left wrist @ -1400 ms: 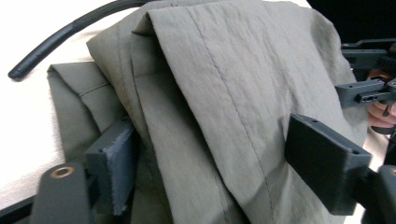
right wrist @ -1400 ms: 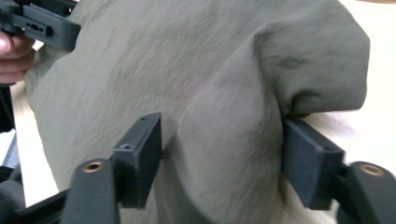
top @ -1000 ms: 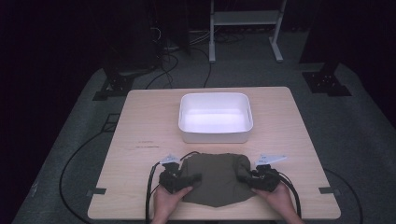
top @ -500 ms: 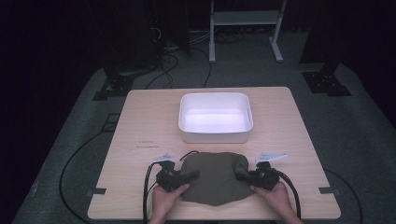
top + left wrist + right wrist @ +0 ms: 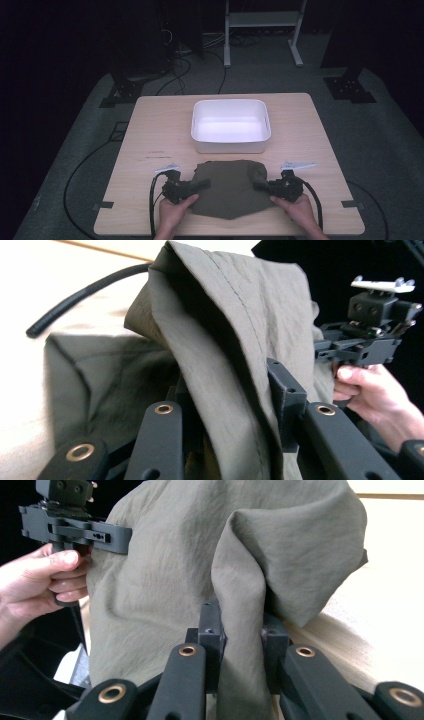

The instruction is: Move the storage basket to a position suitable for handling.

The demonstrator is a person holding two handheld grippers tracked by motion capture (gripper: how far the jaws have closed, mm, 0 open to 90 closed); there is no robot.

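Note:
An olive-green cloth (image 5: 230, 187) lies crumpled on the table's near edge. My left gripper (image 5: 202, 184) sits at its left side and my right gripper (image 5: 259, 185) at its right, each held by a hand. In the left gripper view a raised fold of the cloth (image 5: 235, 315) stands between the jaws of the left gripper (image 5: 231, 390), which have just been closing on it. In the right gripper view the right gripper (image 5: 242, 625) pinches another fold of the cloth (image 5: 175, 555); its jaws closed within the last second.
A white rectangular bin (image 5: 231, 145) stands empty just behind the cloth, mid-table. The wooden table (image 5: 160, 120) has bare room to the left and right of the bin. Black cables trail from both grippers off the near edge.
Both hands have stayed at the cloth's two sides. The cloth's outline has barely shifted.

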